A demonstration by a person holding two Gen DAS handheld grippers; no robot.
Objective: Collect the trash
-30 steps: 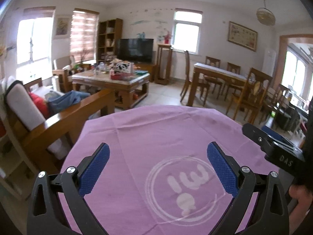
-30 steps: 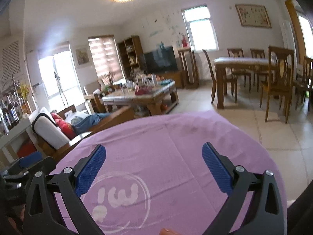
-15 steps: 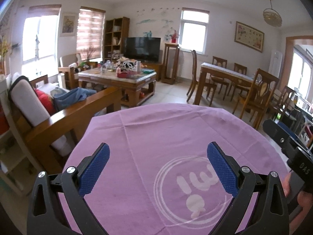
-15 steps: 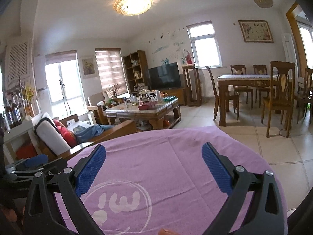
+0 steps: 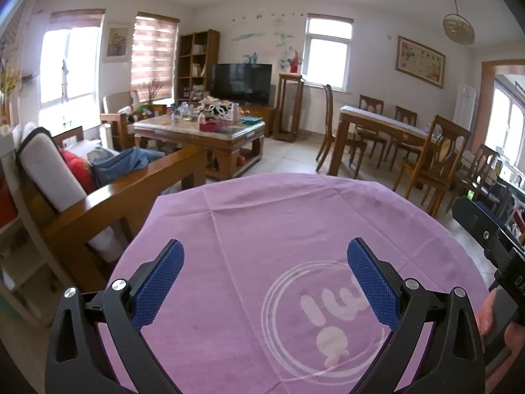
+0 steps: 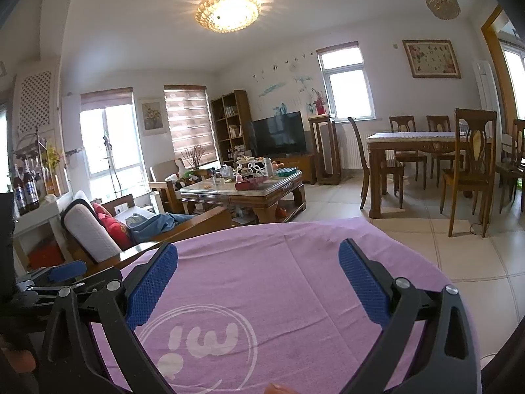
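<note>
Both grippers hover over a round counter (image 5: 262, 223) draped in a purple cloth with a white circular logo (image 5: 328, 321), and both are released and grasp nothing. The left gripper (image 5: 265, 262) has its blue pads (image 5: 157, 285) spread wide above the cloth, the logo lying under its right finger. The right gripper (image 6: 257, 264) is likewise spread above the same cloth, with the logo under its left finger. No trash shows on the purple cloth in either view. Beyond the counter stand a wooden sofa (image 5: 108, 193), a cluttered coffee table (image 5: 200, 131), a television (image 5: 241, 78) and a dining table (image 5: 384, 121) with chairs.
</note>
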